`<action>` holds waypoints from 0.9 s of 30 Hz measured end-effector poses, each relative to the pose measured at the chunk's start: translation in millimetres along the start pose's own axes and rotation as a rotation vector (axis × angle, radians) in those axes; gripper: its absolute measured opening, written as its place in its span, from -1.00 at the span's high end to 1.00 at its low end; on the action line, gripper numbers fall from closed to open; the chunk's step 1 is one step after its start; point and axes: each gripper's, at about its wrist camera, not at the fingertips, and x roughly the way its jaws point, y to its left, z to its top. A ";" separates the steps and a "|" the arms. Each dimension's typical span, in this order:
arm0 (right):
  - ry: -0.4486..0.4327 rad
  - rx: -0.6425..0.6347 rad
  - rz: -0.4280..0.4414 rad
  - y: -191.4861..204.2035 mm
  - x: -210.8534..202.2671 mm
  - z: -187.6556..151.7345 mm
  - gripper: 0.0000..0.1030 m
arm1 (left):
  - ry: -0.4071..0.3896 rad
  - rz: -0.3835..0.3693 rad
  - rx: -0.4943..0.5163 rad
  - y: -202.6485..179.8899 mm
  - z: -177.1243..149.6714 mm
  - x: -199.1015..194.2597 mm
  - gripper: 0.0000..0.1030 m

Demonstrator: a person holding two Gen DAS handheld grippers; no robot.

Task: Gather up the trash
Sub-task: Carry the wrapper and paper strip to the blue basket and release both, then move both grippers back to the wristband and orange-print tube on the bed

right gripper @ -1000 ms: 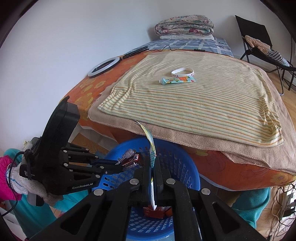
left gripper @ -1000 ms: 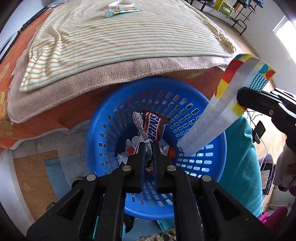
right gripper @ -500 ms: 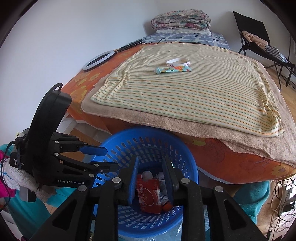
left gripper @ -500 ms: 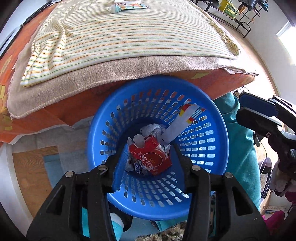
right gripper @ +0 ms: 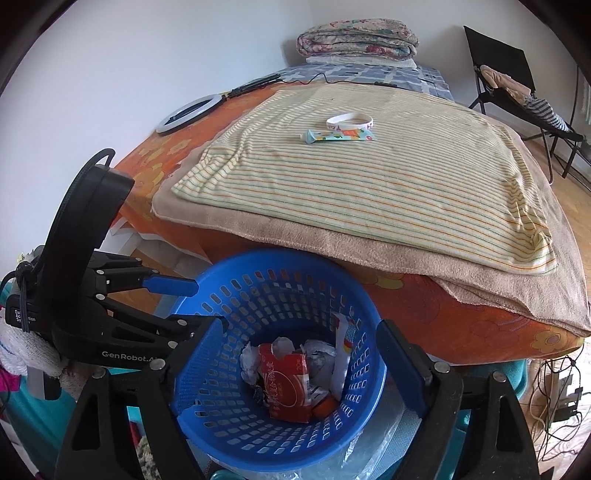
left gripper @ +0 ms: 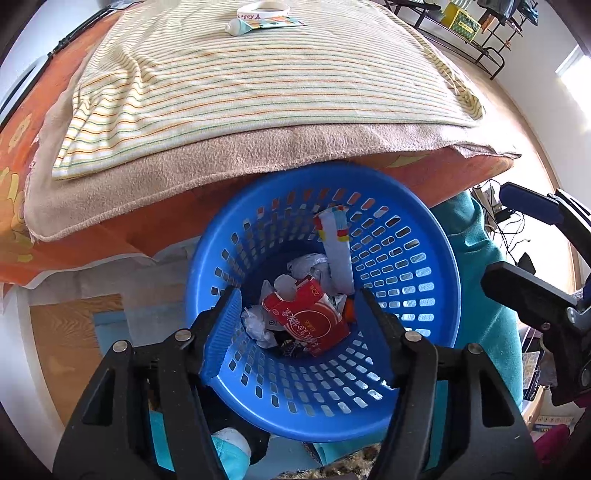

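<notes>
A blue perforated basket (left gripper: 424,280) (right gripper: 221,413) stands on the floor against the bed. Inside lie a red carton (left gripper: 308,317) (right gripper: 288,384), crumpled white paper (left gripper: 255,325) and a colourful striped wrapper strip (left gripper: 334,243) (right gripper: 345,347) leaning on the wall. My left gripper (left gripper: 299,306) hangs over the basket, jaws opening, nothing between them. My right gripper (right gripper: 299,339) is also above it, jaws opening wide and empty. A small tube (right gripper: 338,136) (left gripper: 258,25) and a white ring band (right gripper: 349,120) lie on the striped blanket.
The bed carries a striped blanket (right gripper: 369,177) over a tan one. A ring light (right gripper: 188,118) lies at its far left corner, folded quilts (right gripper: 356,37) at the head. A black chair (right gripper: 517,85) stands at the right. Cables (right gripper: 554,391) trail on the floor.
Both grippers opened. The candy wrapper dropped from the left one and the striped strip dropped from the right one; both now lie in the basket.
</notes>
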 end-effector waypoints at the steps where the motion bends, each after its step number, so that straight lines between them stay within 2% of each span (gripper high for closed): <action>1: 0.000 0.003 -0.006 -0.7 -0.5 0.4 -0.73 | -0.003 0.002 -0.005 1.3 1.1 -0.8 -0.28; 9: -0.015 -0.011 -0.078 -3.9 -7.3 9.8 -0.95 | -0.043 0.015 -0.026 10.2 18.3 -13.9 -0.28; 13: -0.025 -0.020 -0.101 -5.7 -11.0 19.5 -0.99 | -0.070 0.004 -0.049 17.6 33.9 -24.5 -0.28; 18: -0.032 -0.012 -0.100 -13.5 -13.2 32.8 -0.99 | -0.113 0.002 -0.059 22.2 62.6 -36.9 -0.28; 27: -0.028 0.033 -0.092 -43.1 -2.9 69.7 -0.99 | -0.156 -0.056 -0.123 40.5 125.6 -38.2 -0.28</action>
